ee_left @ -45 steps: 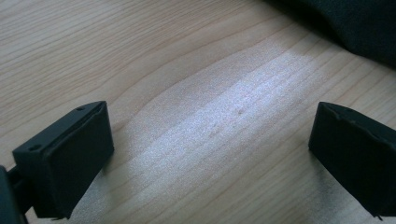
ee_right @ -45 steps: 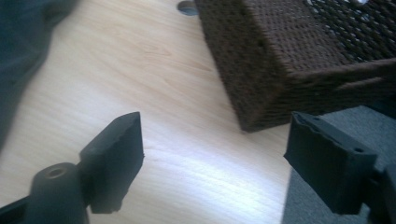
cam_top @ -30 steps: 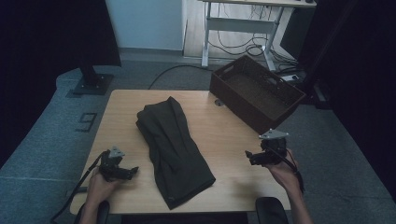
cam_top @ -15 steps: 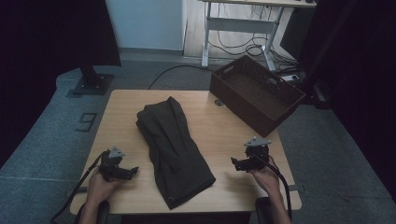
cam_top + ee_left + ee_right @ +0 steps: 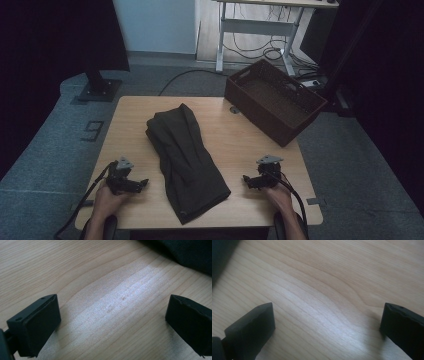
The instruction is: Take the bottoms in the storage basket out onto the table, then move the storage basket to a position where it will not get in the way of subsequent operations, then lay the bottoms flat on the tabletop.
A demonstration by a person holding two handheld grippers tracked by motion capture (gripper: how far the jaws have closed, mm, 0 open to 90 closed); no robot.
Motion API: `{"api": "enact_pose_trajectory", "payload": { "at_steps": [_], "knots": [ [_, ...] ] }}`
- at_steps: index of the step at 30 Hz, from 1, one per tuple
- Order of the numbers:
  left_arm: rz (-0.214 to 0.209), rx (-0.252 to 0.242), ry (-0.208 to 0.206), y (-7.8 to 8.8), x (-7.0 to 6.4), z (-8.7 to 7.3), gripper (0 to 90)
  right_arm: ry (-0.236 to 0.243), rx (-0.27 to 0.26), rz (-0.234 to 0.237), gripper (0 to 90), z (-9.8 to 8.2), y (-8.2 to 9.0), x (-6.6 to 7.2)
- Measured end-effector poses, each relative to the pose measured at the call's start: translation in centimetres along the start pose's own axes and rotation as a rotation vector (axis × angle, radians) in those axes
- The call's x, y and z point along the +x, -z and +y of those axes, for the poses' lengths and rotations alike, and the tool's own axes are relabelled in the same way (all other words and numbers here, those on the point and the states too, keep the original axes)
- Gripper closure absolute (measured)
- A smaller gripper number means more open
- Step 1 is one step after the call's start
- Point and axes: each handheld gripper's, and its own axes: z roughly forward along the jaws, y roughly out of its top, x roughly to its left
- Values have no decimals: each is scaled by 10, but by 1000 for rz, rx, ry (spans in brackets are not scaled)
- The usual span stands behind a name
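The folded dark cloth garment (image 5: 186, 161) lies at table centre. The left gripper (image 5: 140, 184), at 9 o'clock of it, and the right gripper (image 5: 246, 180), at 3 o'clock, rest with jaws apart. Approach opposite edges low; pinch all layers together.

The high view looks forward and down from above the person's edge of the wooden table (image 5: 225, 130), taking in the whole top and the floor beyond. Each gripper view rides low and very near the tabletop, looking along its own jaws. The left gripper view shares the dark folded cloth (image 5: 190, 252) with the high view.
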Motion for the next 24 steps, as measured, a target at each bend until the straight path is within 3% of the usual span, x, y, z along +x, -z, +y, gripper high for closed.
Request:
{"api": "enact_pose_trajectory", "payload": {
  "at_steps": [24],
  "knots": [
    [-3,0,-3,0,0,0,0,11,16,-8,0,1,2,0]
  ]
}}
